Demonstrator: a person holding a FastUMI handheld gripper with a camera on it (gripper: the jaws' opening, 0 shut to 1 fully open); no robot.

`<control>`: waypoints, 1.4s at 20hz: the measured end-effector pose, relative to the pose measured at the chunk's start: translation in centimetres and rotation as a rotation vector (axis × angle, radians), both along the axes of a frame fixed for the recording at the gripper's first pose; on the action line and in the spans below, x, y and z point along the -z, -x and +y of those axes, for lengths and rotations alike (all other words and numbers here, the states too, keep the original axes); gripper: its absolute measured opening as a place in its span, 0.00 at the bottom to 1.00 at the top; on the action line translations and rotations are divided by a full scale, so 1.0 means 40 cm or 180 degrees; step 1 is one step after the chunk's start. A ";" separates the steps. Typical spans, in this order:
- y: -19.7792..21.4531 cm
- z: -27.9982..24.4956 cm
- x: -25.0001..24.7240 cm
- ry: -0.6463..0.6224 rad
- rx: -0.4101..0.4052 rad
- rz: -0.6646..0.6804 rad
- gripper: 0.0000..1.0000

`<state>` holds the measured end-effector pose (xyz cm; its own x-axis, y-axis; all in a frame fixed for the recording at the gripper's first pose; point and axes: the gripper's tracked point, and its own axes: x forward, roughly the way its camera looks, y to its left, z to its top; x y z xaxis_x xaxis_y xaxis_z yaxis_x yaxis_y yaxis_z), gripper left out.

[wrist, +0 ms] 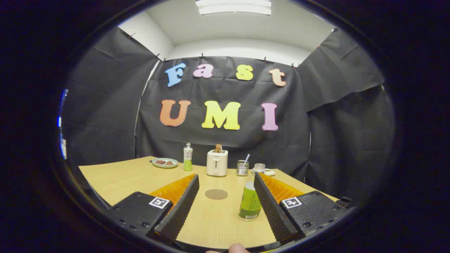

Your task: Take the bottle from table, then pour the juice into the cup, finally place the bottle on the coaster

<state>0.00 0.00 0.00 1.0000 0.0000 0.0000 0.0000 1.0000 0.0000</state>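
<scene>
A clear bottle (249,203) with green juice in its lower part stands upright on the wooden table (119,179). It is between my fingers, close against the right finger (272,207), which covers its right side. My gripper (225,176) is open wide, and the left finger (182,203) is well apart from the bottle. A round brown coaster (216,194) lies flat between the fingers, left of the bottle. Beyond the fingertips stands a small clear glass cup (259,167).
Along the back of the table stand a white toaster (217,163) with bread in it, a second green bottle (188,158), a plate (164,162) with food, a metal tin (242,168) holding a utensil, and a small white object (269,172). A person's fingertip (236,248) shows below.
</scene>
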 end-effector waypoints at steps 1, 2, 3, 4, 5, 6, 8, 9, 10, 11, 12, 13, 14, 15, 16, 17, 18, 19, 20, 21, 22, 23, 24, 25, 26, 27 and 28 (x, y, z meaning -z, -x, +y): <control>0.001 -0.002 -0.001 0.0000 0.0003 0.0007 1.00; -0.002 -0.002 0.001 -0.0007 0.0005 0.0013 1.00; -0.002 -0.003 0.004 -0.0010 0.0008 0.0029 1.00; -0.004 -0.004 0.006 -0.0007 0.0012 0.0048 1.00; -0.005 -0.005 0.007 -0.0001 0.0018 0.0064 1.00; -0.003 -0.004 0.010 0.0002 0.0025 0.0072 1.00; -0.003 -0.006 0.009 0.0000 0.0029 0.0084 1.00; -0.005 -0.006 0.008 -0.0003 0.0031 0.0086 1.00; -0.004 -0.006 0.010 -0.0002 0.0031 0.0088 1.00; -0.004 -0.005 0.009 0.0002 0.0030 0.0092 1.00; -0.001 -0.003 0.010 0.0006 0.0029 0.0092 1.00; 0.000 -0.003 0.008 0.0012 0.0029 0.0091 1.00; -0.001 -0.004 0.007 0.0012 0.0028 0.0088 1.00; -0.001 -0.004 0.006 0.0008 0.0028 0.0086 1.00; -0.003 -0.005 0.010 0.0003 0.0028 0.0090 1.00; -0.003 -0.006 0.010 -0.0001 0.0030 0.0094 1.00; -0.002 -0.006 0.012 -0.0006 0.0034 0.0096 1.00; -0.002 -0.007 0.010 -0.0011 0.0036 0.0094 1.00; -0.004 -0.008 0.012 -0.0016 0.0038 0.0093 1.00; -0.004 -0.010 0.009 -0.0021 0.0042 0.0090 1.00; -0.005 -0.011 0.011 -0.0029 0.0039 0.0091 1.00; -0.005 -0.012 0.012 -0.0036 0.0040 0.0094 1.00; -0.005 -0.014 0.014 -0.0044 0.0038 0.0100 1.00; -0.004 -0.016 0.017 -0.0055 0.0040 0.0108 1.00; -0.004 -0.019 0.019 -0.0064 0.0039 0.0121 1.00; -0.005 -0.022 0.023 -0.0071 0.0044 0.0141 1.00; -0.008 -0.028 0.027 -0.0068 0.0050 0.0161 1.00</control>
<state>0.31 -1.10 -1.07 0.9986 -0.0151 -0.0509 0.0162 0.9996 0.0210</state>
